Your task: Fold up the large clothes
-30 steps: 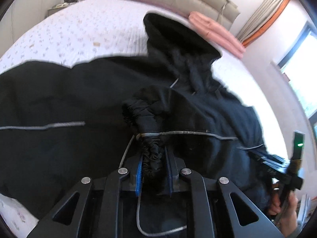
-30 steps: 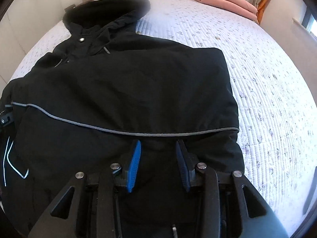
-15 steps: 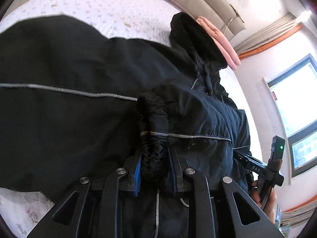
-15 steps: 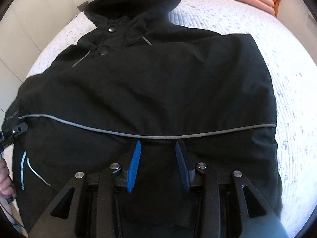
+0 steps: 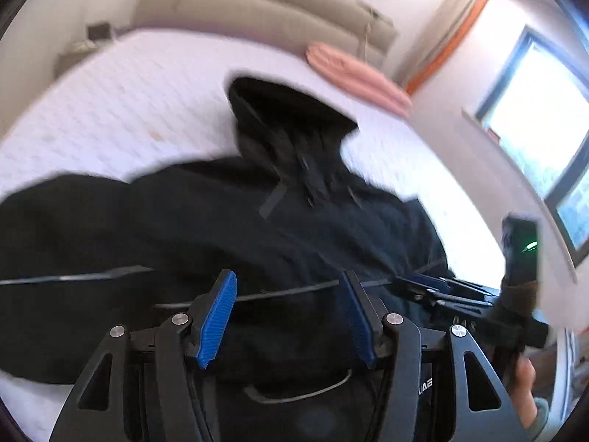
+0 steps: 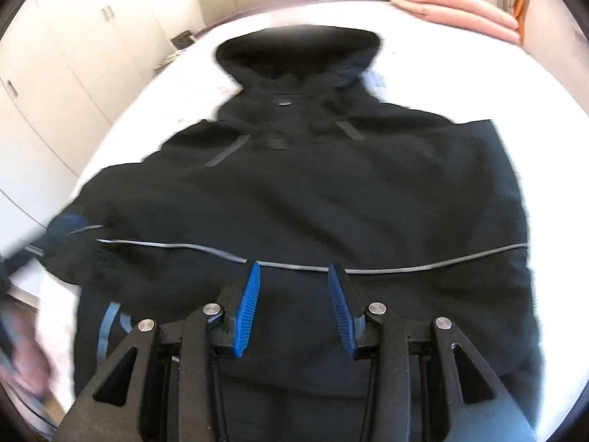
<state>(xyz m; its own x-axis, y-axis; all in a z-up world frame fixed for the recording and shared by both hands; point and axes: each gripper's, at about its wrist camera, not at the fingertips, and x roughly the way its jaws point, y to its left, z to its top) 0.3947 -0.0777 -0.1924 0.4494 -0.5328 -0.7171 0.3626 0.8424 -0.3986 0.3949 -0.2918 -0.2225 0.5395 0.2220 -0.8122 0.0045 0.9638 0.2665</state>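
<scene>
Black hooded jacket (image 6: 313, 199) lay flat on the white quilted bed (image 6: 533, 84), hood (image 6: 298, 51) toward the headboard, hem toward the person; pink folded bedding (image 6: 452, 11) sat well apart at the far corner. Progress, judged from the frames: early-to-mid. Both sides looked turned in over the body, w/ the right edge reading as a fairly straight fold line in the right wrist view and a sleeve w/ its cuff (image 6: 73, 228) lying across the left side, so the sleeve step seemed done or nearly so. Left gripper (image 5: 289, 316) was opening, blue pads well apart, nothing b/w them, just jacket fabric below; it held nothing. Right gripper (image 6: 294, 305) sat over the lower front near the grey reflective stripe (image 6: 423, 267), jaws partly apart and widening a little, no cloth pinched b/w the pads as far as could be seen. Left to do, prob.: hood folded down onto the body, then hem brought up toward the collar in one or two folds, edges squared. Left-wrist frame was motion-blurred, so fine creases on that side couldn't be read. Bulky padded cloth; likely to spring back unless pressed flat.
</scene>
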